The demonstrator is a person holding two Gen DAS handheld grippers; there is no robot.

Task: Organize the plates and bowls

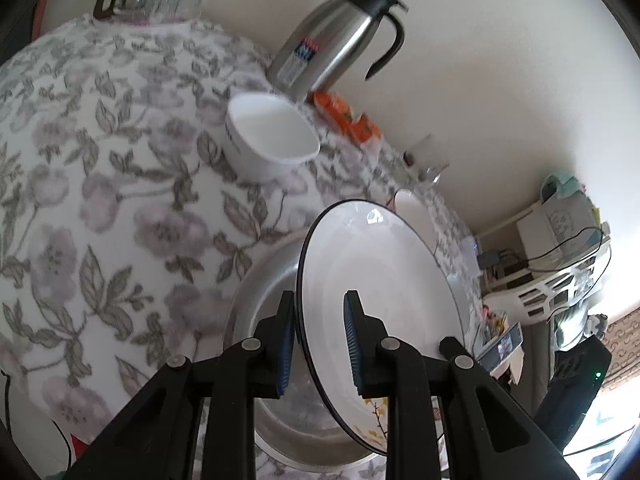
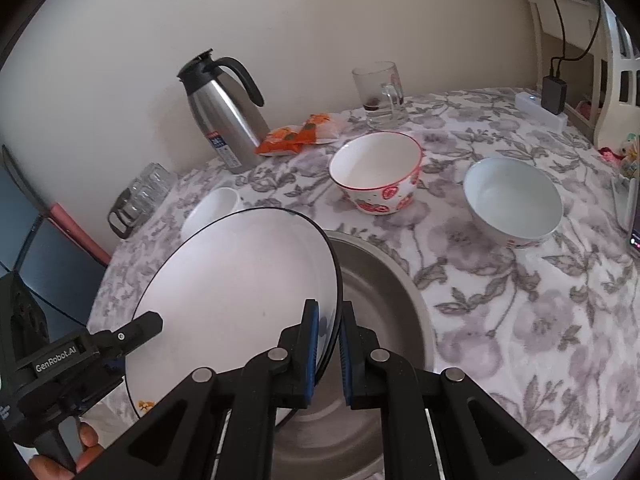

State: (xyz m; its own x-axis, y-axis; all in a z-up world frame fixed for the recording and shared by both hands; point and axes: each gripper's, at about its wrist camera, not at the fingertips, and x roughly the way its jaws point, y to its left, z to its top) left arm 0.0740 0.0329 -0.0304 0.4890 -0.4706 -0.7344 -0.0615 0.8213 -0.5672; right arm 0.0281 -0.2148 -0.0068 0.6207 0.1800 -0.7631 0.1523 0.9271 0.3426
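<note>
Both hands carry one black-rimmed white plate (image 2: 236, 292) toward the round steel basin (image 2: 384, 304) at lower centre: my left hand-held gripper (image 1: 320, 344) and right hand-held gripper (image 2: 329, 350) clamp its rim. Next, I lower it level.

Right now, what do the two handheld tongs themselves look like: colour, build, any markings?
Both are matte black plastic linkage frames with silver round pivot pins and ribbed blue pads on the inner finger faces. The left tongs and right tongs look alike. In the right wrist view, the left tool's black body carries white "GenRobot.AI" lettering, with bare fingertips on its handle. No sleeve shows.
</note>
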